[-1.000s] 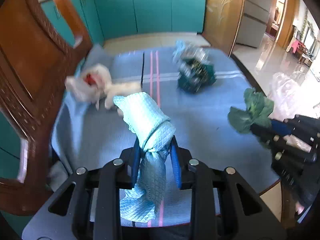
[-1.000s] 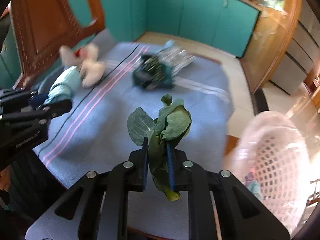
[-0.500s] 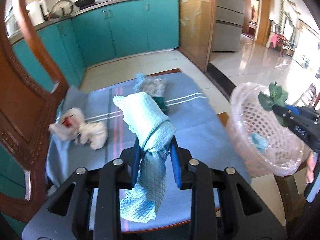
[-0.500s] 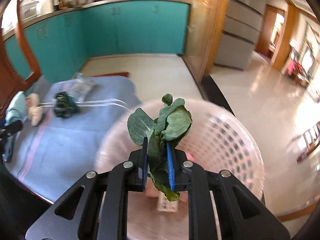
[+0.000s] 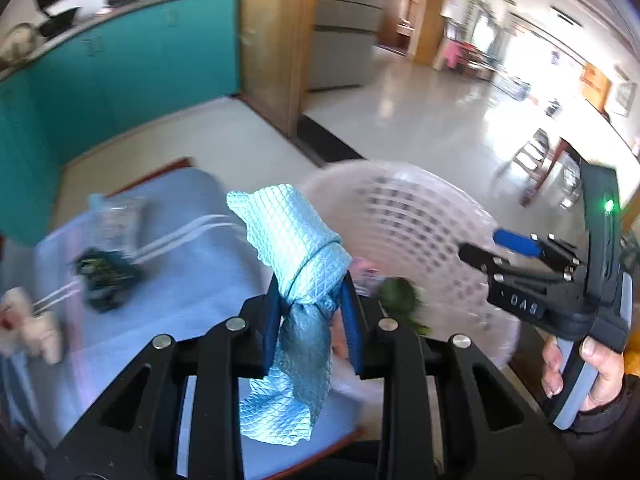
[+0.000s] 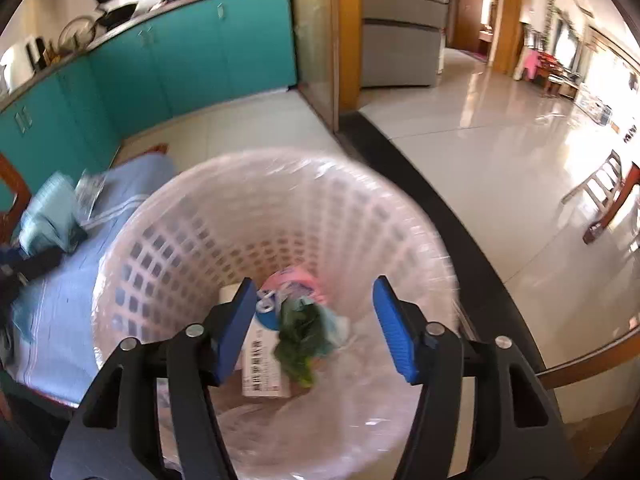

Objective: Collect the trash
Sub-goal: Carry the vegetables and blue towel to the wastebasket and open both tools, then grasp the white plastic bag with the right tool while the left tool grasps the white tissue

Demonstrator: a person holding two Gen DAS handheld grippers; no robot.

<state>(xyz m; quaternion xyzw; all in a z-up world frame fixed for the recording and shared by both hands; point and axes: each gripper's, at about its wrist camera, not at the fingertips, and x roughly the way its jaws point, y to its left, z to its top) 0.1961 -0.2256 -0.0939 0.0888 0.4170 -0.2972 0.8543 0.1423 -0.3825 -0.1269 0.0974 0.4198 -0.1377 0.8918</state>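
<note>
Above the pink mesh basket (image 6: 224, 216), the right gripper (image 6: 316, 328) has its jaws opening, nothing between them; the green leaf (image 6: 298, 340) lies free inside the basket, on a white carton (image 6: 260, 364). Left of the basket, the left gripper (image 5: 312, 320) is clamped on a light blue cloth (image 5: 296, 256) over the blue-covered table (image 5: 180, 280). A dark wrapper (image 5: 106, 276) remains on the table

The basket (image 6: 168, 264) is perforated pale pink plastic lined with thin glossy film. Beside the basket, a waffle-textured light blue cloth (image 5: 296, 248) and matt blue fabric covering the counter (image 5: 192, 292). Beyond it, glossy floor tiles (image 6: 500, 152).
</note>
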